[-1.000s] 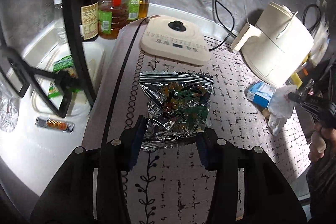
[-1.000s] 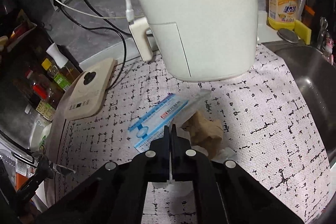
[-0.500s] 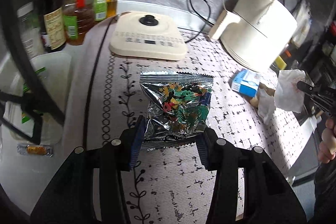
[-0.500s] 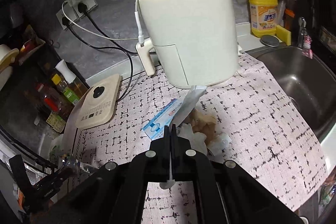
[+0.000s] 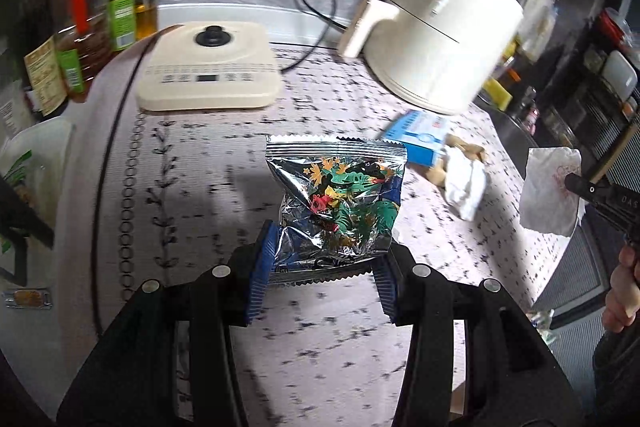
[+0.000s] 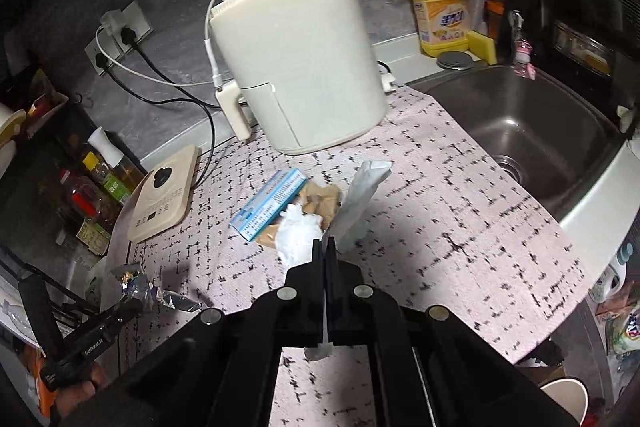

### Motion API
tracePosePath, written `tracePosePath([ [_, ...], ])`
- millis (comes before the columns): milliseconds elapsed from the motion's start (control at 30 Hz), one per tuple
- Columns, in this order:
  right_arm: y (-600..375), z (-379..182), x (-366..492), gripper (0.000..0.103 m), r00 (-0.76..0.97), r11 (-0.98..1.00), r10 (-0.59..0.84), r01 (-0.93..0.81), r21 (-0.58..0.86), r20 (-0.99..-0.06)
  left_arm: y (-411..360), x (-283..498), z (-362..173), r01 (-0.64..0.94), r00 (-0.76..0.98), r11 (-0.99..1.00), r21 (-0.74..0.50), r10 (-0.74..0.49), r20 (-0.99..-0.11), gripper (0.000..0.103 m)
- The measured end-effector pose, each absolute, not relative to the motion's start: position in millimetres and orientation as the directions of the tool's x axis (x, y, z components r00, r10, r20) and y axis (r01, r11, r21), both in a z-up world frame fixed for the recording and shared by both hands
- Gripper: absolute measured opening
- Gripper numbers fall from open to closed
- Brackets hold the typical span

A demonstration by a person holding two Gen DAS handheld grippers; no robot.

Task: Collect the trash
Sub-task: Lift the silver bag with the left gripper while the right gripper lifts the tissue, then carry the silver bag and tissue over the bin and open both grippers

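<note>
My left gripper (image 5: 322, 263) is shut on a shiny foil snack bag (image 5: 340, 207) and holds it above the patterned mat; the bag also shows in the right wrist view (image 6: 136, 287). My right gripper (image 6: 325, 247) is shut on a white paper wrapper (image 6: 362, 199), lifted off the mat; it shows in the left wrist view (image 5: 550, 193) at the right. On the mat lie a blue box (image 6: 268, 205), brown paper (image 6: 320, 199) and a crumpled white tissue (image 6: 298, 237).
A cream air fryer (image 6: 296, 67) stands at the back, with cables to wall sockets (image 6: 116, 39). A flat cream cooker (image 5: 208, 67) and oil bottles (image 5: 92, 11) stand at the left. A steel sink (image 6: 532, 143) lies to the right, with a yellow detergent bottle (image 6: 440, 11) behind it.
Both grippers have risen and pulled back from the counter. The white wrapper has come up off the pile in the right gripper. The foil bag stays in the left gripper.
</note>
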State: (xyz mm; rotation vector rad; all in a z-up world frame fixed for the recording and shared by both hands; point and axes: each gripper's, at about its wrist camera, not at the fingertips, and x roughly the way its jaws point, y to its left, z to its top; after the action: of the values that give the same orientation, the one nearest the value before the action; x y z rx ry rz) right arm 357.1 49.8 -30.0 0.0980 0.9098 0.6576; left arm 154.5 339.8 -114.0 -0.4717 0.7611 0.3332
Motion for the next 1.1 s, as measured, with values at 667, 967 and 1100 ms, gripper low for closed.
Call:
tracePosePath([
  [667, -161, -63, 343, 0.002, 0.448, 0.848, 0.527, -0.326, 0.418, -0.722, 151, 196, -100, -0.276, 0.695, 0.923, -0.27, -0.002, -0.719, 0.046],
  [967, -273, -93, 313, 0.002, 0.453, 0.886, 0.461, -0.199, 0.418, -0.763, 53, 206, -114, -0.151, 0.67, 0.948, -0.279, -0.109, -0.734, 0.046],
  [1100, -315, -114, 302, 0.002, 0.431, 0.903, 0.425, -0.141, 0.406, -0.796, 18, 207, -122, -0.106, 0.648, 0.956, -0.275, -0.144, -0.748, 0.046],
])
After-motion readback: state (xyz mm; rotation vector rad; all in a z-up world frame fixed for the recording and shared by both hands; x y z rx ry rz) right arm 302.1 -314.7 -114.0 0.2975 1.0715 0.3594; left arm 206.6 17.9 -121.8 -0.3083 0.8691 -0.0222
